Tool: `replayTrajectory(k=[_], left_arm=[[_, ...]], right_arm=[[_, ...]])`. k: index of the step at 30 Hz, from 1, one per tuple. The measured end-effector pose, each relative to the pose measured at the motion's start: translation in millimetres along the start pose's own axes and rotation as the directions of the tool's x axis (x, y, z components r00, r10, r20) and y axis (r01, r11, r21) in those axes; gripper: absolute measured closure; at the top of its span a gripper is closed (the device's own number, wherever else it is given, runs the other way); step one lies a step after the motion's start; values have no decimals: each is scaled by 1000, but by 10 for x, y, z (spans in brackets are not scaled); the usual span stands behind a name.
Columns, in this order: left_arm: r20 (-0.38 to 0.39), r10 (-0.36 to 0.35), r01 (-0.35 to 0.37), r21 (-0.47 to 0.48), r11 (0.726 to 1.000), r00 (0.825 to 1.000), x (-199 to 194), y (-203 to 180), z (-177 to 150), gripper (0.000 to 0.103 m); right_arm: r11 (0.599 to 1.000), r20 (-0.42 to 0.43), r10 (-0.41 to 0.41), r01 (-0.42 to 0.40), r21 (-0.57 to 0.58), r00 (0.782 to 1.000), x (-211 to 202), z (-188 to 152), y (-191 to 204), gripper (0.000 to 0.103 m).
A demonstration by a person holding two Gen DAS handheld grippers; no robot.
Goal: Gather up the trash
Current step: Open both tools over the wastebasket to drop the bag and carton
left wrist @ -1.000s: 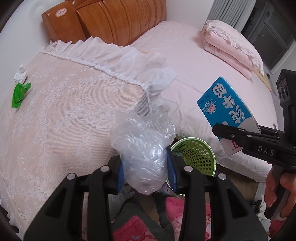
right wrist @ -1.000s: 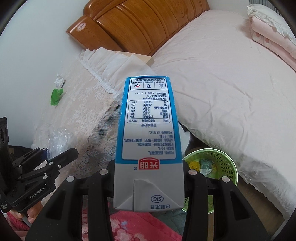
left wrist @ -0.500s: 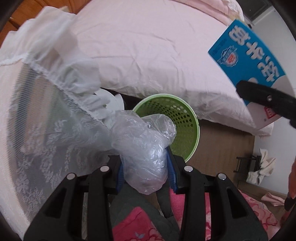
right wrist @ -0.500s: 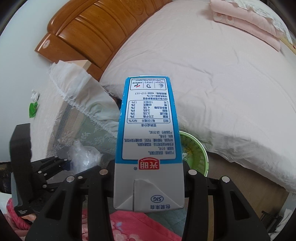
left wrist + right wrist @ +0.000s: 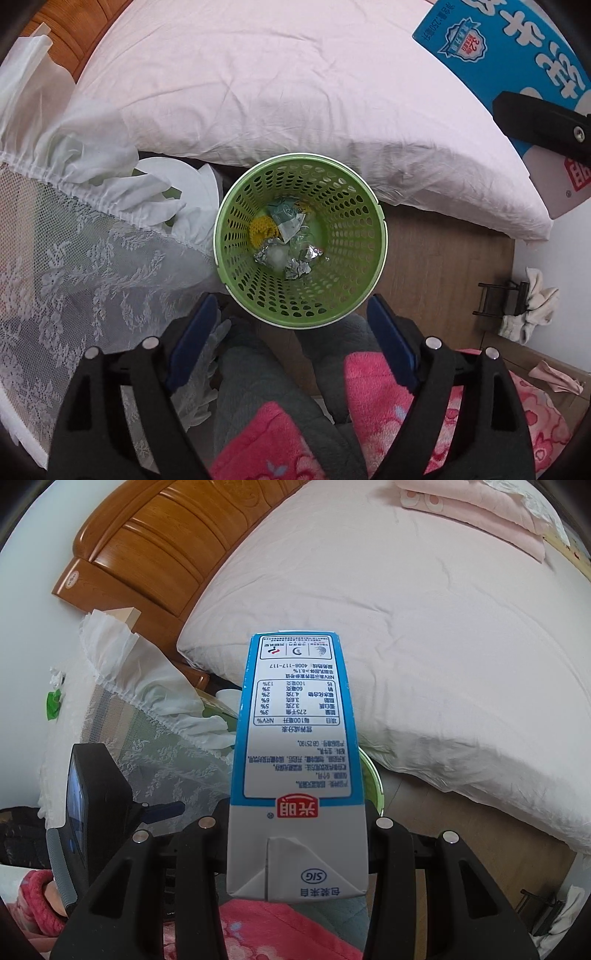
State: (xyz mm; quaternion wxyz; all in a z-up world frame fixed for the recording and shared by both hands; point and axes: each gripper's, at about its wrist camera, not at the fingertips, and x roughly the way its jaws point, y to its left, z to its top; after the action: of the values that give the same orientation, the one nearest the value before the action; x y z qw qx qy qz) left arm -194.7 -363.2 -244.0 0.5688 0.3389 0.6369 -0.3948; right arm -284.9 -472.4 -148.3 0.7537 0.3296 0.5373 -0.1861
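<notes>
**Left tool empty above the bin, milk carton waiting in the right**

The left tool (image 5: 291, 332) was held with its blue-padded fingers (image 5: 192, 332) spread wide and nothing between them, directly above the green perforated bin (image 5: 347, 295). The bin stood on the wooden floor (image 5: 443, 266), close against the bed (image 5: 295, 92) and beside a table draped in white lace (image 5: 74, 266). Crumpled foil, a yellow scrap and clear plastic were seen lying at the bin's bottom. The right tool (image 5: 295, 834) was clenched on an upside-down blue and white milk carton (image 5: 295, 738), raised to the side of the bin rather than over its mouth. A green wrapper (image 5: 53, 701) was seen on the table's far edge. If released from there, the carton would likely strike the rim or fall to the floor; the light bin could also be tipped by a knock.
</notes>
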Motion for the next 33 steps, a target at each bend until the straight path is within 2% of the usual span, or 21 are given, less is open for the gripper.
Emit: replayTrajectory(k=[2,7,11,13,17,23,24,26,27,29,33], left_arm=[[0,2,-2,-5,1000,1000,-8,-2,-3,19],[8,8,-8,-5,1000,1000,-5,-4,3,19],[58,47,-46,-20,999,997,-117,28,-14,19],[99,78,-74,-36,997,992,-263,85,-47,19],[194,125,-111,-82,990,973,-596,236,-133,9],[254,153,-119,-144,982,955,-912,484,-249,8],[256,152,-115,-154,981,955,-931,512,-263,8],[254,146,-103,-174,979,956,-948,580,-280,8],[251,143,-98,-183,978,957,-948,597,-287,8],[246,138,-91,-196,976,959,-941,633,-310,8],[239,138,-90,-203,975,961,-919,651,-335,8]], right_arm=[[1000,2,4,-4,-6,1000,-7,-1,-17,60],[1000,1,9,-9,-10,1000,-29,-28,-31,60],[1000,-14,-1,1,-16,1000,5,-52,-31,60],[999,-31,-26,25,-35,999,70,-70,11,60],[996,-91,-60,54,-76,994,315,-158,86,60],[994,-177,-57,40,-100,983,649,-336,162,58],[994,-185,-57,38,-102,981,670,-352,177,55],[993,-191,-78,60,-98,978,715,-378,176,25],[992,-187,-94,77,-96,978,719,-387,176,19],[992,-188,-100,84,-93,977,727,-434,192,13],[993,-192,-99,86,-77,976,728,-467,170,11]])
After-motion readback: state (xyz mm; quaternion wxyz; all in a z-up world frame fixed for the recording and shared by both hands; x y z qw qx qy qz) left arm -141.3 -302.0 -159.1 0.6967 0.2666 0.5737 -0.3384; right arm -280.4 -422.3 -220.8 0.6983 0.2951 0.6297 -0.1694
